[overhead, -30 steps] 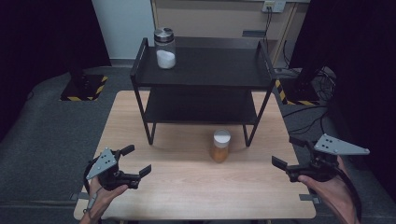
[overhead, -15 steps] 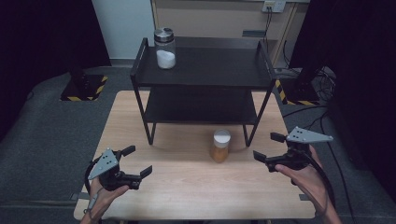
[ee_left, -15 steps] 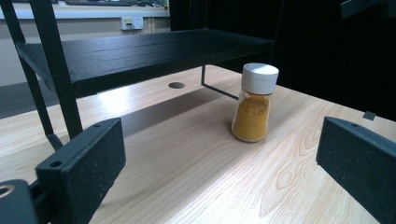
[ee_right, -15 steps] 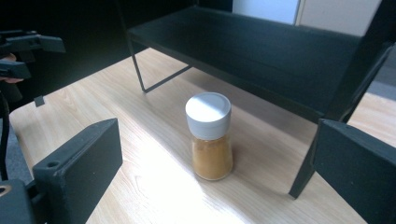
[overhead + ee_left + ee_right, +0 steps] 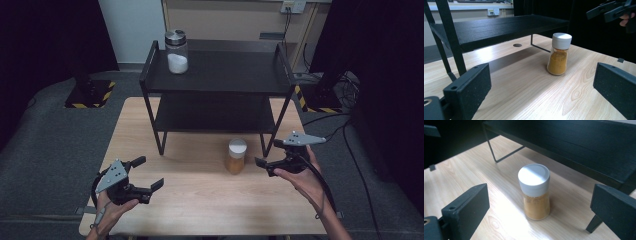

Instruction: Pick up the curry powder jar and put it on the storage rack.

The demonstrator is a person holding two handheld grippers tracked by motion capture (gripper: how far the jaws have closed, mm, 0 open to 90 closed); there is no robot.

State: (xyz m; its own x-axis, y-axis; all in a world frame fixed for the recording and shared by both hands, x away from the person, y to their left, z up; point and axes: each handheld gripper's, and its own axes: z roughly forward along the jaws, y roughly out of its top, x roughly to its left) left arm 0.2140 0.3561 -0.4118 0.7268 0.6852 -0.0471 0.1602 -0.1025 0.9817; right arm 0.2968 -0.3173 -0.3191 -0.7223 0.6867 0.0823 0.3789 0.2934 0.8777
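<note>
Right gripper view: jaws spread either side of spice jar (image 5: 535, 192), untouched; an off-centre closure could tip it over.

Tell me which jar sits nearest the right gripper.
The white-capped jar of orange powder on the table; the silver-lidded jar stands on the rack's top shelf.

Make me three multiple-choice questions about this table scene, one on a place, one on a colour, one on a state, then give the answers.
1. Where does the orange spice jar stand?
A. top shelf
B. tabletop in front of the rack
C. floor

2. What colour is its cap?
A. white
B. red
C. black

3. How is the right gripper?
A. shut on the jar
B. open, beside the jar
C. lying on the shelf

Answers: 1 B, it sits on the wooden table before the black rack. 2 A, white cap over orange powder. 3 B, jaws apart, jar untouched.
</note>
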